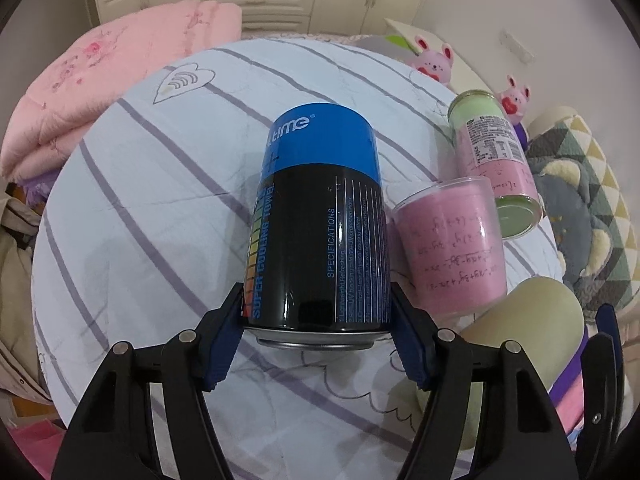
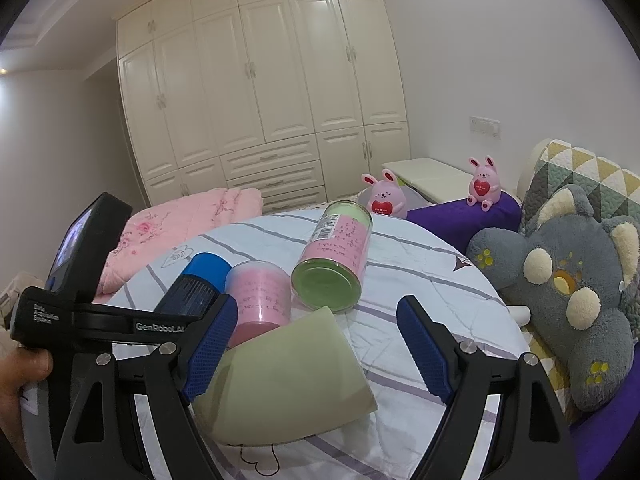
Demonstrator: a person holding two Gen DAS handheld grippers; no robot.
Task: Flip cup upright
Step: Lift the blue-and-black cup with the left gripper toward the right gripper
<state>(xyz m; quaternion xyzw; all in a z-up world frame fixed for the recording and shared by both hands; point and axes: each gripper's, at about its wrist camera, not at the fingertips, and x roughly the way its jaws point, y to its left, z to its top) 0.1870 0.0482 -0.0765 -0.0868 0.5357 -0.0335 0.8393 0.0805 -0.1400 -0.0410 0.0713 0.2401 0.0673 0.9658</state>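
A black and blue can-shaped cup (image 1: 318,220) lies on its side on the striped round cushion (image 1: 160,200). My left gripper (image 1: 318,320) is shut on its metal-rimmed end, one blue pad on each side. It also shows in the right wrist view (image 2: 196,284). A pale green cup (image 2: 288,376) lies on its side between the open fingers of my right gripper (image 2: 320,344), nearer the left pad, not gripped. It also shows in the left wrist view (image 1: 524,328). A clear cup with pink filling (image 1: 452,248) stands beside the can. A green and pink jar (image 1: 496,160) lies on its side behind.
A pink folded quilt (image 1: 100,92) lies at the far left. Two pink bunny toys (image 2: 384,196) and a grey plush (image 2: 568,280) sit at the right on a purple bed. A cream wardrobe (image 2: 260,88) stands behind.
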